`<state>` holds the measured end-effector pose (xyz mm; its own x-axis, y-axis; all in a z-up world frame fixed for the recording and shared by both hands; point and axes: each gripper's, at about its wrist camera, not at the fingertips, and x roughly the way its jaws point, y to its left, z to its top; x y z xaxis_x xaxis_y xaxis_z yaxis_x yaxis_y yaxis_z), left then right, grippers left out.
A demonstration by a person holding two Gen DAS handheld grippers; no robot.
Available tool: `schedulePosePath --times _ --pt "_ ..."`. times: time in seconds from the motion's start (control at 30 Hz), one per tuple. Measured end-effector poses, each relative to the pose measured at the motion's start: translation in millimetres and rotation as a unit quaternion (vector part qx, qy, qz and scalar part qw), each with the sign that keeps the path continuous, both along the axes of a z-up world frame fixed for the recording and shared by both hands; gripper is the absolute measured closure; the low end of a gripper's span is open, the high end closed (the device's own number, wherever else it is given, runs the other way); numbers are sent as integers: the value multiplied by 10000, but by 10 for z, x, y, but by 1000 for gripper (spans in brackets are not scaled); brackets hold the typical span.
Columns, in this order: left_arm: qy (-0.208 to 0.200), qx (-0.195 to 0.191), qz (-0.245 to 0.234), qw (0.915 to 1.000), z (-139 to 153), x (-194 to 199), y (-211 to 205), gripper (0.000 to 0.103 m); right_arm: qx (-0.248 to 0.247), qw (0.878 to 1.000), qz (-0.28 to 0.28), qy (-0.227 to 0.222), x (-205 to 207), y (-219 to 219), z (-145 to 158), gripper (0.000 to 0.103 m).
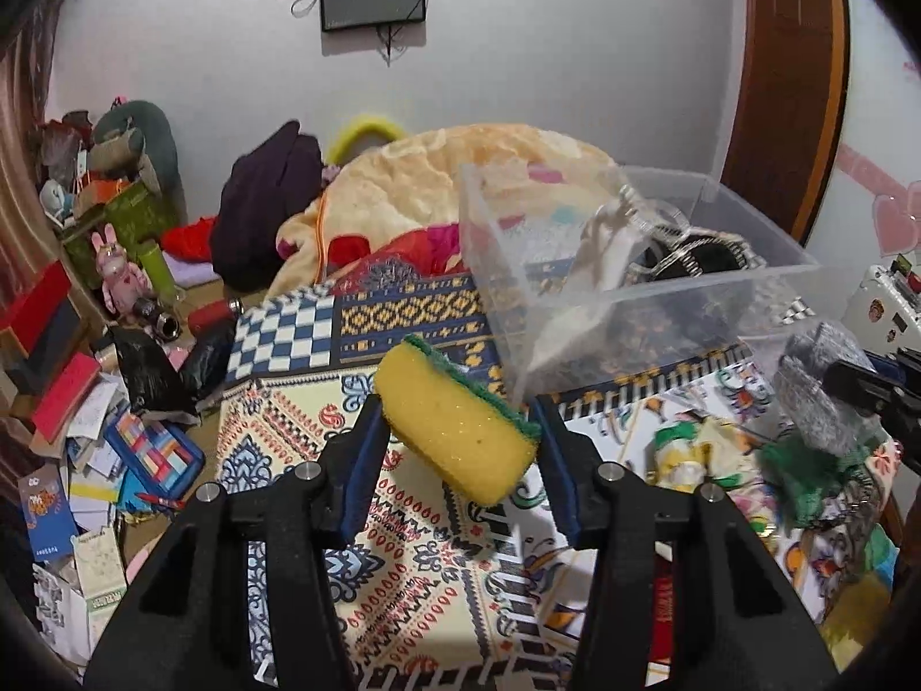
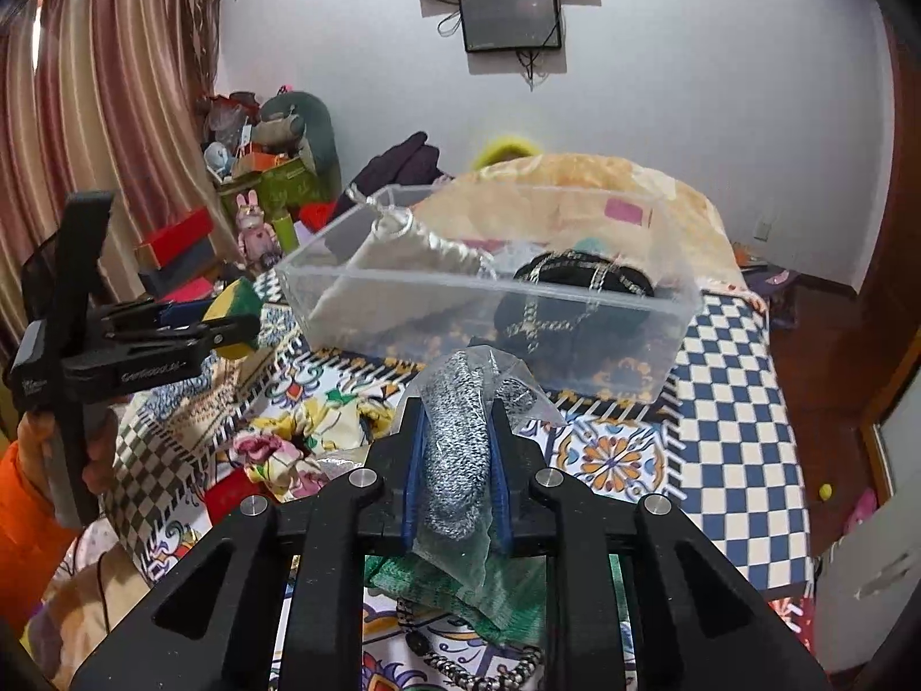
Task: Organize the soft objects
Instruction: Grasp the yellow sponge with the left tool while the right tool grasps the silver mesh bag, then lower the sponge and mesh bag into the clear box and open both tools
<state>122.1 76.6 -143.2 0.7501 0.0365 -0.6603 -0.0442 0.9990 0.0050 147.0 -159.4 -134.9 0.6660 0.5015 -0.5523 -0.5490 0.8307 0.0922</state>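
Observation:
My left gripper [image 1: 457, 420] is shut on a yellow sponge with a green scrub side [image 1: 455, 426], held above the patterned bedspread just left of a clear plastic bin [image 1: 633, 288]. The sponge and left gripper also show in the right wrist view [image 2: 236, 316], left of the bin [image 2: 489, 311]. My right gripper [image 2: 457, 420] is shut on a grey knitted item in a clear plastic bag [image 2: 457, 455], held in front of the bin's near wall. That bagged item shows in the left wrist view [image 1: 817, 391]. The bin holds a silvery pouch [image 2: 414, 253] and a black item with chains [image 2: 575, 288].
A green knitted cloth [image 2: 460, 581] and a floral fabric [image 2: 276, 460] lie on the bedspread [image 2: 737, 403] below the grippers. A heaped beige blanket [image 1: 460, 173] lies behind the bin. Floor clutter of boxes, papers and toys [image 1: 115, 374] fills the left side.

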Motion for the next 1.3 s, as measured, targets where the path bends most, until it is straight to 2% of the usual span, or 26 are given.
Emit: schedulePosePath --times 0.43,0.67,0.77,1.0,1.3 --pt "-837 54 -411 9956 684 -145 -280 53 264 9973 -313 -609 57 -162 479 85" --pt "-950 -51 -701 9930 817 -14 -492 53 433 9940 -453 -895 178 -204 712 85" --pt "-1003 -58 -757 9921 844 79 -577 53 535 9935 -475 -880 262 -199 755 85" --pt "-840 -151 -717 9938 766 389 -654 53 583 9940 -508 -779 431 -77 723 85" --pt "-450 -216 -446 9978 575 695 -437 52 132 9982 -279 -507 720 267 548 85"
